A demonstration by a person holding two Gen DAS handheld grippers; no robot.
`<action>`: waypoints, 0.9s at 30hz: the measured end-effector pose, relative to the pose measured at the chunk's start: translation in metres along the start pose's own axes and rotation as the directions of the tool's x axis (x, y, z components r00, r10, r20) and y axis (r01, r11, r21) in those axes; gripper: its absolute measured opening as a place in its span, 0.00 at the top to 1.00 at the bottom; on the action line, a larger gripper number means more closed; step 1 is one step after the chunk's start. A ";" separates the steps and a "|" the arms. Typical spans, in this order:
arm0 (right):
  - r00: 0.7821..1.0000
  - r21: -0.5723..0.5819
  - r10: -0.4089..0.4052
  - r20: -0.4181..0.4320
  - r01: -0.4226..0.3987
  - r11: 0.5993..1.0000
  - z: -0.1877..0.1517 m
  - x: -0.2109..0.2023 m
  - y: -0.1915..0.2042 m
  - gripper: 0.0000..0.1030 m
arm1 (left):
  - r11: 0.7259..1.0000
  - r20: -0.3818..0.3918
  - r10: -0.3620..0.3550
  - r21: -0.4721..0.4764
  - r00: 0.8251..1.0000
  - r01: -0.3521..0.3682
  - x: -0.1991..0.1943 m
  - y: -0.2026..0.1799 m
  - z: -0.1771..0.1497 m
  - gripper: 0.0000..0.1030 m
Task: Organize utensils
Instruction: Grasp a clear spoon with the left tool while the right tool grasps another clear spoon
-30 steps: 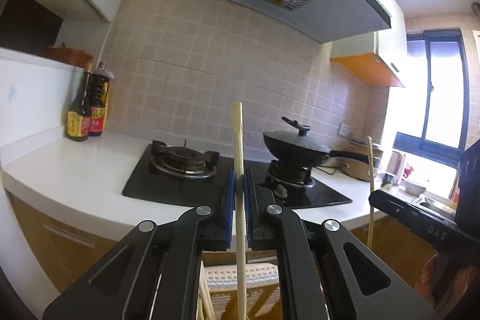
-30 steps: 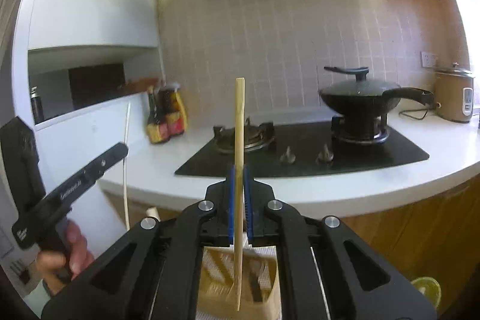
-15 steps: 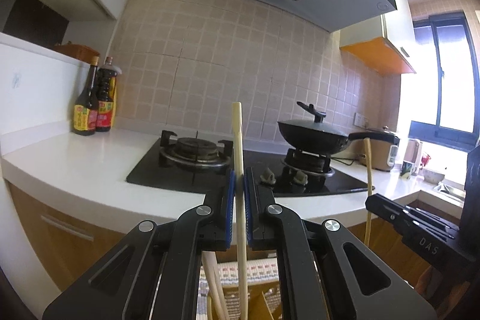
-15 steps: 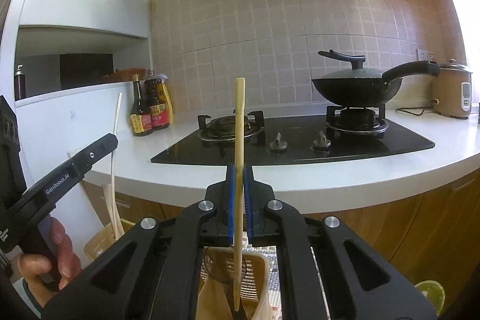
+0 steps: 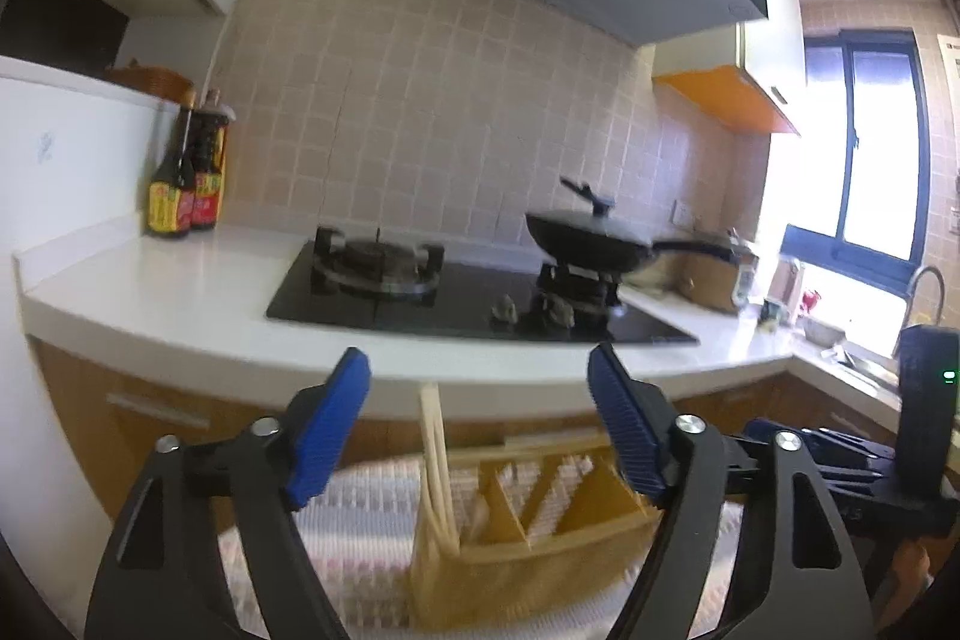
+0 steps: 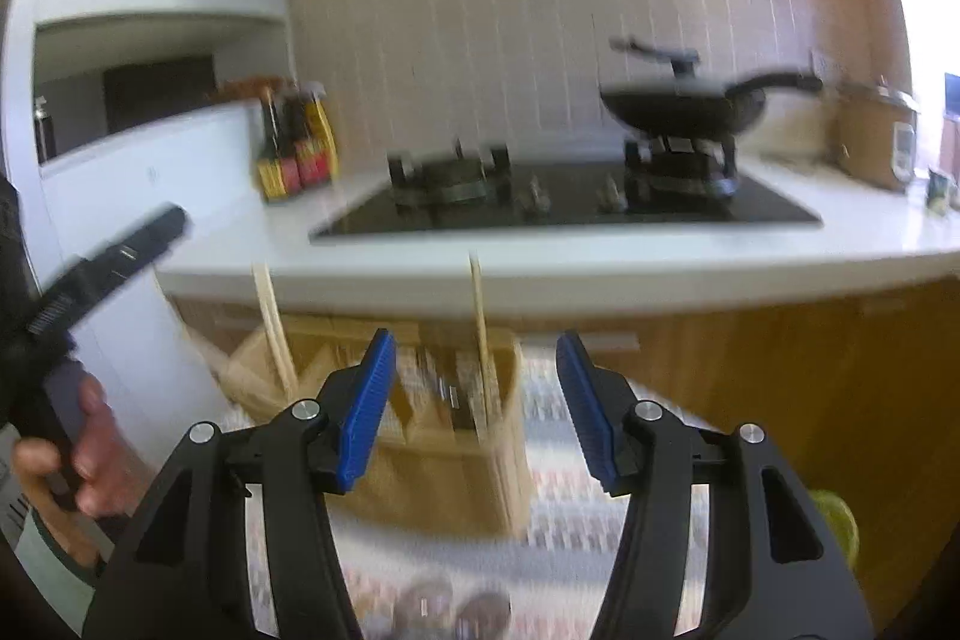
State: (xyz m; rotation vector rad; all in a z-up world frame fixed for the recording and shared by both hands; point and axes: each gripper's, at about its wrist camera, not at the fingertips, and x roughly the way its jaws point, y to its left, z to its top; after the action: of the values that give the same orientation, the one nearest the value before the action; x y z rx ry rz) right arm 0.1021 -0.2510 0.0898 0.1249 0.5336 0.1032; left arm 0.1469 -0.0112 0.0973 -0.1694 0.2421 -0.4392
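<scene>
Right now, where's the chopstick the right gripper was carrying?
In the right wrist view the chopstick stands nearly upright in the wooden utensil holder, at its right end, below the counter edge, ahead of the opening right gripper, whose pads are clear of it.

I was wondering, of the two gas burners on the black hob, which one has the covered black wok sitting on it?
The right-hand burner carries the lidded black wok; the left-hand burner stands bare on the black hob.

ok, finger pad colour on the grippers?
Blue, ribbed pads on black fingers. Clearest in the right wrist view.
</scene>
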 end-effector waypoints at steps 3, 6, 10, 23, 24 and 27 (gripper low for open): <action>0.993 0.030 -0.020 -0.113 0.023 0.999 -0.018 -0.002 -0.002 0.49 | 1.000 -0.060 -0.010 -0.005 0.998 0.010 -0.015 -0.002 -0.008 0.28; 0.972 0.059 -0.035 -0.234 0.050 0.997 -0.040 -0.001 -0.005 0.49 | 1.000 -0.151 -0.019 -0.003 0.988 0.018 -0.025 -0.005 -0.023 0.28; 0.931 0.115 -0.006 -0.365 0.052 0.992 -0.073 0.005 -0.009 0.49 | 1.000 -0.284 0.010 0.027 0.959 -0.002 -0.030 -0.011 -0.050 0.28; 0.868 0.106 -0.009 -0.497 0.071 0.992 -0.134 0.002 0.009 0.66 | 0.999 -0.630 0.042 0.038 0.775 -0.023 -0.024 -0.002 -0.143 0.42; 0.866 0.102 -0.017 -0.499 0.078 0.992 -0.138 0.002 0.009 0.68 | 0.999 -0.642 0.040 0.041 0.766 -0.018 -0.023 -0.003 -0.148 0.45; 0.860 0.112 -0.010 -0.509 0.077 0.991 -0.147 0.001 0.010 0.72 | 0.999 -0.666 0.036 0.050 0.745 -0.004 -0.020 -0.007 -0.160 0.53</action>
State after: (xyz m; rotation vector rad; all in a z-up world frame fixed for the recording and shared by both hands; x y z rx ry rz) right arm 0.0269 -0.2279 -0.0353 0.2144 1.0754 0.0560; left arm 0.0835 -0.0257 -0.0509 0.0469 0.9483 -0.4716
